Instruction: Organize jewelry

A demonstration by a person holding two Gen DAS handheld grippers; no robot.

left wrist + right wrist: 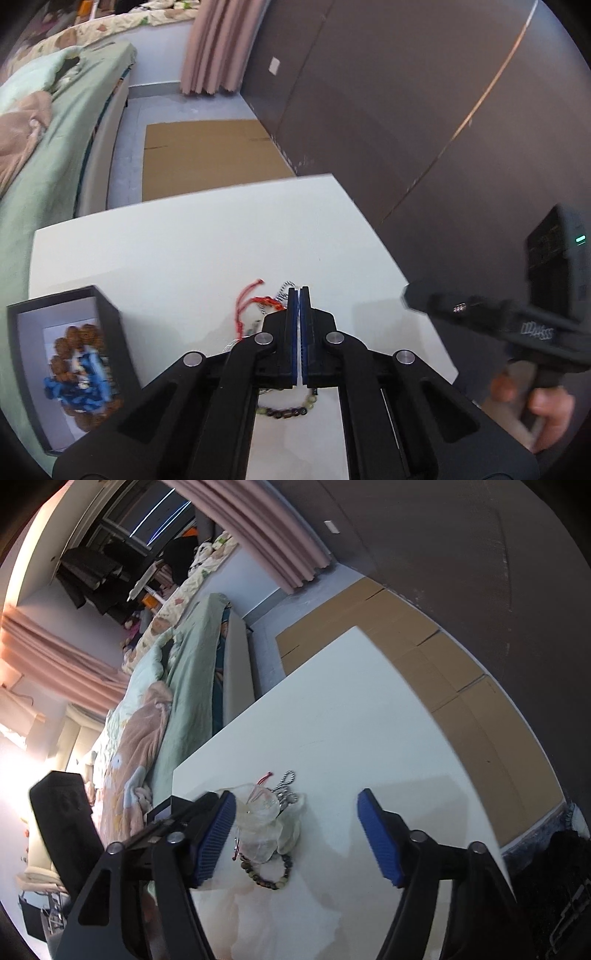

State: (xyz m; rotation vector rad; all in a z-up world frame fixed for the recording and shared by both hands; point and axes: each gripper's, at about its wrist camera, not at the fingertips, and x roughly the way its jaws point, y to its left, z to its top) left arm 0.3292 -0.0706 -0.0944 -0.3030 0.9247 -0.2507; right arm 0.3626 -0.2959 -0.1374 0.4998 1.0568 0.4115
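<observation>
One black box sits left of the left gripper, holding one brown bead bracelet and one blue piece. Left jaws are pressed together, nothing seen between them. One red cord lies just left of the tips; one dark bead bracelet lies behind them, under the linkage. All on one white table. Right gripper jaws are spread wide over one crumpled clear bag near its left pad.

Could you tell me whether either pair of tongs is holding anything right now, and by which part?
Nothing is held. The left tongs are shut with nothing between the pads; the right tongs are open above the beaded bracelet.
</observation>
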